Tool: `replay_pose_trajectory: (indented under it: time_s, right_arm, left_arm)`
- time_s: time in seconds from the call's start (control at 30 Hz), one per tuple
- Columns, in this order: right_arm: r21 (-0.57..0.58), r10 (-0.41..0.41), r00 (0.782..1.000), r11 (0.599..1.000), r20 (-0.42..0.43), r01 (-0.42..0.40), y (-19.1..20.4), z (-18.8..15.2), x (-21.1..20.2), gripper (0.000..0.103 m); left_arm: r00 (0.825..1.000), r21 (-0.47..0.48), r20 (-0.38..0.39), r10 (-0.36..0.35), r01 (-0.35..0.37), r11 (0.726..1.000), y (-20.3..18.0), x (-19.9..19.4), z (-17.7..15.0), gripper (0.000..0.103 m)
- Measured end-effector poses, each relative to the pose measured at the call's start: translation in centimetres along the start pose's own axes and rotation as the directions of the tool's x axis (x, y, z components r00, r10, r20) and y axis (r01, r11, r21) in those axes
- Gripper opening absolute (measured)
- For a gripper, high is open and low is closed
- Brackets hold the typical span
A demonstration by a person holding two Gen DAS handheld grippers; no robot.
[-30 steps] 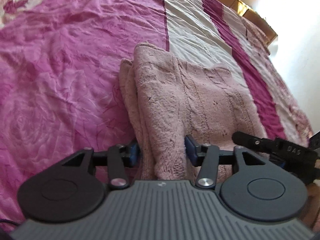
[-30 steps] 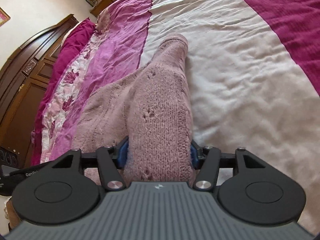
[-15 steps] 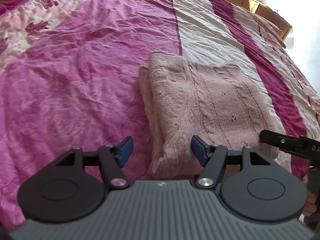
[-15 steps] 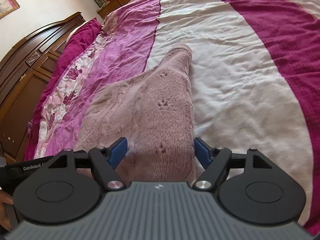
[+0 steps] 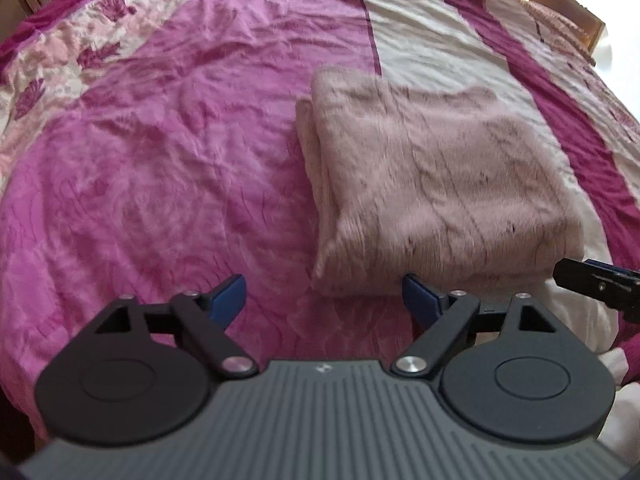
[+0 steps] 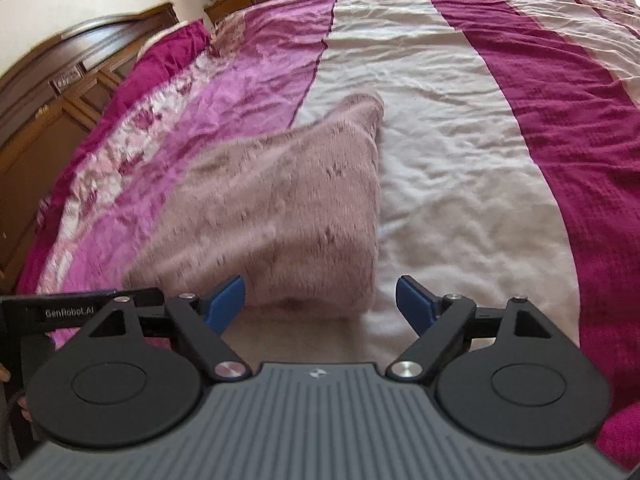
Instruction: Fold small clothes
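Both grippers, left gripper (image 5: 323, 295) and right gripper (image 6: 320, 298), have drawn back off the folded pink knit garment (image 5: 432, 184), their jaws having just been opening and now spread with nothing between them, while it lies flat on the bedspread (image 5: 168, 152) near its front edge

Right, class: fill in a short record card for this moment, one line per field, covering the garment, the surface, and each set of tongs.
garment: pink knitted sweater, folded into a rough rectangle, lying flat
surface: bedspread with magenta, pink and cream stripes
left tongs: open, jaws just been opening, nothing between them, near the sweater's near edge
right tongs: open, jaws just been opening, nothing gripped, sweater's near corner just ahead
background: dark wooden headboard
fold status: sweater released, looks folded
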State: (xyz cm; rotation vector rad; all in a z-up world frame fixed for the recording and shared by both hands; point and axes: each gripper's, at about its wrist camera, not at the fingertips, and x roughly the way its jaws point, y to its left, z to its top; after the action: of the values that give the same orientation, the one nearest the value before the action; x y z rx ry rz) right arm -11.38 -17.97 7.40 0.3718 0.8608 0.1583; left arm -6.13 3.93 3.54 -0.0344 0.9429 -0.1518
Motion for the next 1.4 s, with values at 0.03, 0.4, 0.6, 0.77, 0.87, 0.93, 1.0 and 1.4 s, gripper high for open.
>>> replay_pose_trajectory:
  time_s: [0.03, 0.4, 0.6, 0.77, 0.87, 0.93, 1.0, 1.4]
  right_arm:
    - [-0.006, -0.009, 1.0, 1.0, -0.004, 0.009, 0.0, -0.3, 0.1, 0.087]
    - [-0.084, -0.107, 0.993, 0.991, -0.039, 0.104, 0.4, -3.1, 1.8, 0.087]
    - [-0.125, -0.149, 0.986, 0.982, -0.071, 0.139, 0.8, -3.5, 3.0, 0.088]
    - [-0.119, -0.15, 0.986, 0.983, -0.07, 0.141, 0.6, -3.7, 3.3, 0.089]
    - [-0.133, -0.152, 0.986, 0.981, -0.068, 0.142, 0.8, -3.8, 3.5, 0.091]
    - [-0.139, -0.155, 0.986, 0.98, -0.066, 0.144, 0.9, -3.9, 3.5, 0.092]
    - [-0.141, -0.155, 0.986, 0.979, -0.063, 0.145, 0.9, -3.9, 3.6, 0.092]
    - [-0.162, -0.164, 0.984, 0.975, -0.062, 0.153, 1.2, -4.2, 3.9, 0.095]
  left_arm:
    - [1.0, 0.002, -0.007, 0.002, -0.002, 1.0, -0.3, 0.2, -0.3, 0.086]
    - [0.997, 0.047, -0.029, 0.078, -0.077, 0.996, -2.1, 1.9, -2.5, 0.086]
    - [0.995, 0.044, -0.038, 0.092, -0.09, 0.995, -2.3, 2.3, -2.6, 0.088]
    - [0.994, 0.048, -0.039, 0.099, -0.097, 0.994, -2.4, 2.5, -2.6, 0.088]
    - [0.994, 0.05, -0.038, 0.107, -0.105, 0.993, -2.5, 2.6, -2.7, 0.088]
    - [0.993, 0.052, -0.037, 0.111, -0.109, 0.993, -2.6, 2.6, -2.7, 0.088]
    - [0.993, 0.053, -0.034, 0.112, -0.11, 0.993, -2.6, 2.6, -2.8, 0.089]
    - [0.993, 0.059, -0.02, 0.112, -0.111, 0.992, -2.4, 2.6, -3.0, 0.09]
